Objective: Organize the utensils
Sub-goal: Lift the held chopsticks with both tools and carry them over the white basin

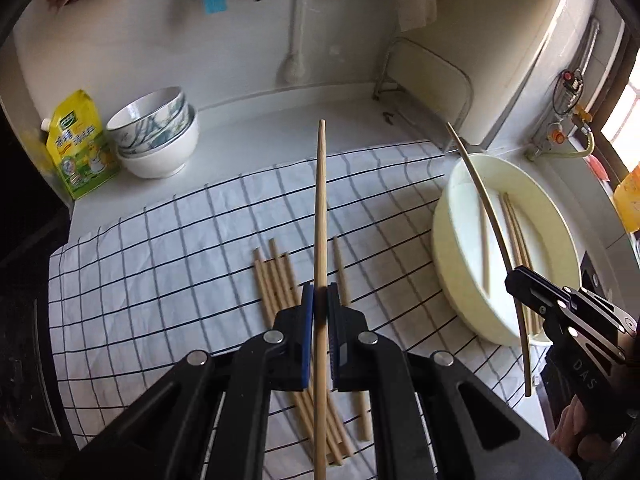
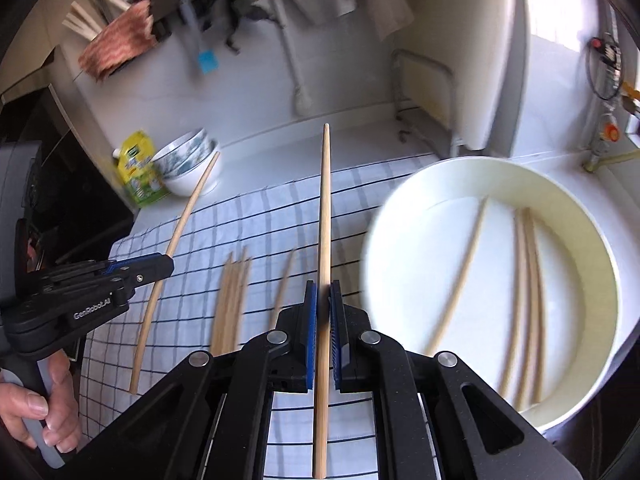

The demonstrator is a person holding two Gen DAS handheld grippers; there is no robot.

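Each gripper's fingers pinched one chopstick (image 1: 320, 216) mid-shaft; light, stiff and smooth, it looked liable to pivot unless gripped centrally.

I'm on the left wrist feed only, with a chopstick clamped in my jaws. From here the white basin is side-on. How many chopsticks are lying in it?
Observer: The right wrist view looks down into the white basin: one chopstick lies alone on its left side, and a blurred group, seemingly three, lies to the right.
Operator: Is the right gripper's grip square on its stick?
Observer: Yes. The right gripper is shut on its chopstick, which runs straight forward between the pads.
Operator: What's high on the wall, at left?
Observer: A rack holding pale utensil handles, above a reddish cloth.
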